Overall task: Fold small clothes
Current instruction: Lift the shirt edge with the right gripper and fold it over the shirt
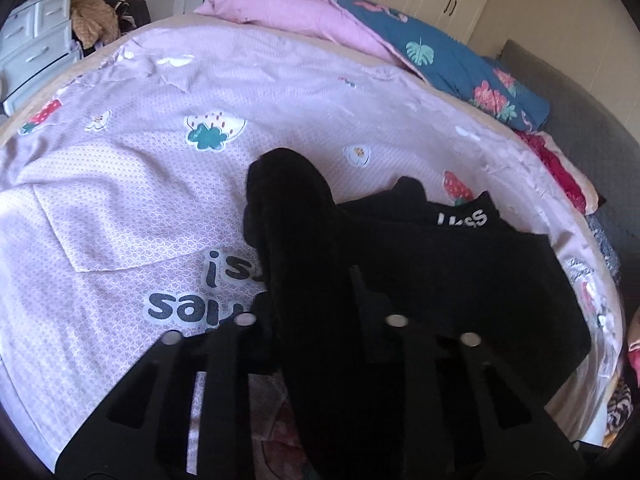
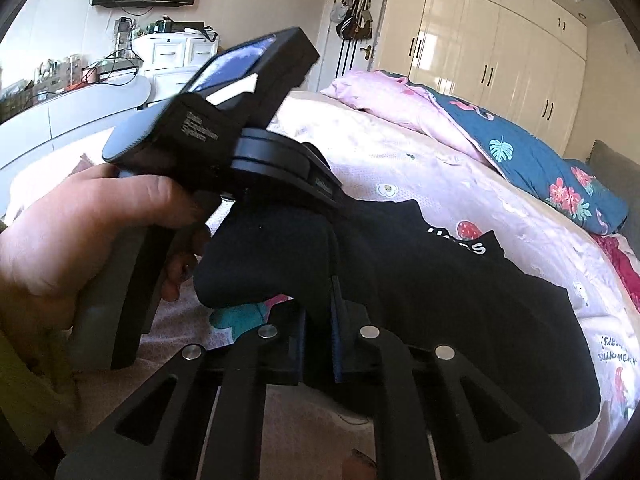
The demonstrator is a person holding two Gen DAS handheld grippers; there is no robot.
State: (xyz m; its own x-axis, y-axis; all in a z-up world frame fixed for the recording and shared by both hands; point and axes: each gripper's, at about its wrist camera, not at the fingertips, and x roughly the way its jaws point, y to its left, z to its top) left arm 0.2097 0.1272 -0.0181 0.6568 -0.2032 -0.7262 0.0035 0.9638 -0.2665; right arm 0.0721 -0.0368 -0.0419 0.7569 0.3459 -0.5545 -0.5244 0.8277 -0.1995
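Observation:
A small black garment (image 1: 460,264) with white letters on its waistband lies on the pink printed bed sheet (image 1: 120,200). My left gripper (image 1: 316,320) is shut on a bunched edge of it and lifts that part off the bed. In the right wrist view the same black garment (image 2: 460,300) spreads to the right, and my right gripper (image 2: 318,332) is shut on its near edge. The left gripper's body (image 2: 240,120), held in a hand, sits just left of and above it. The fingertips are hidden by black cloth.
A pink and blue floral duvet (image 1: 440,48) is piled at the far side of the bed. White wardrobes (image 2: 500,40) line the back wall. A white dresser (image 2: 176,56) and a cluttered desk stand at the left. Red cloth (image 1: 560,168) lies at the bed's right edge.

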